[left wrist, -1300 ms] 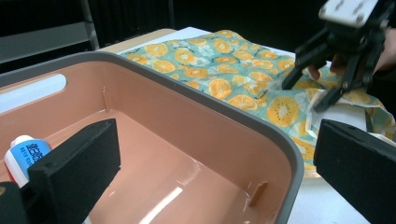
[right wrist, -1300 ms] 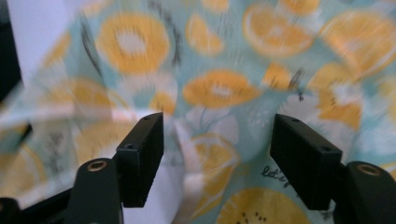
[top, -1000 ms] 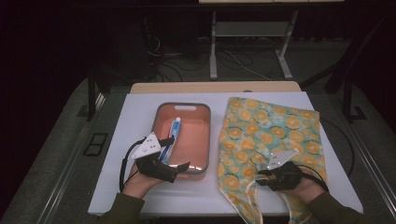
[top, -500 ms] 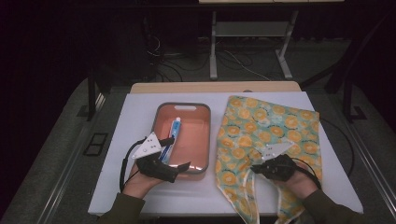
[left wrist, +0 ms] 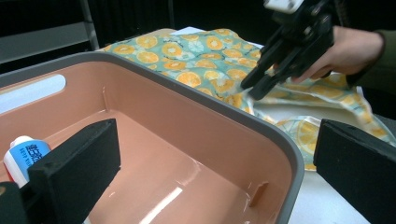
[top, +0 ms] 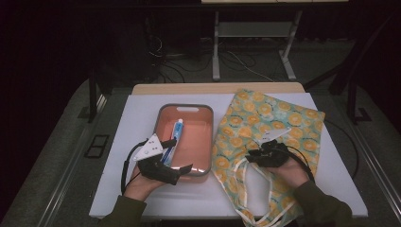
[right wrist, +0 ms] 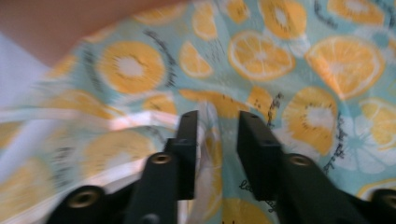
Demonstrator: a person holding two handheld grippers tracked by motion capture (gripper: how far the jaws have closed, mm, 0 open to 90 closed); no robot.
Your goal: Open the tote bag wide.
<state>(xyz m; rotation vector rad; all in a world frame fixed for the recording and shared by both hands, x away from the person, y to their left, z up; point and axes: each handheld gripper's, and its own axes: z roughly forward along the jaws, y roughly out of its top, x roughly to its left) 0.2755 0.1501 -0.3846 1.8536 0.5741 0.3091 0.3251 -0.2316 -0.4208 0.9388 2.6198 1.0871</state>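
Observation:
A salmon-pink tub (top: 184, 108) with a grey rim stands mid-table, and a blue-and-white toothpaste tube (top: 176, 130) lies inside it. My left gripper (top: 183, 153) is open wide across the tub's near right wall (left wrist: 187, 93), one jaw inside and one outside. The tube (left wrist: 23, 151) lies just beyond the inner jaw. To the right lies an orange-slice print cloth bag (top: 279, 118). My right gripper (top: 249, 159) rests on the bag's left part, its jaws nearly together with a raised fold of the fabric (right wrist: 303, 56) pinched between them (right wrist: 217, 123).
The bag's white straps (top: 255, 189) trail toward the near edge. A white board (top: 137, 118) covers the tabletop, with bare room left of the tub. Beyond the table are floor cables and a metal stand (top: 216, 42).
The right gripper has moved left and a little away from the person across the bag, and now sits on its left part. The left gripper has stayed at the tub.

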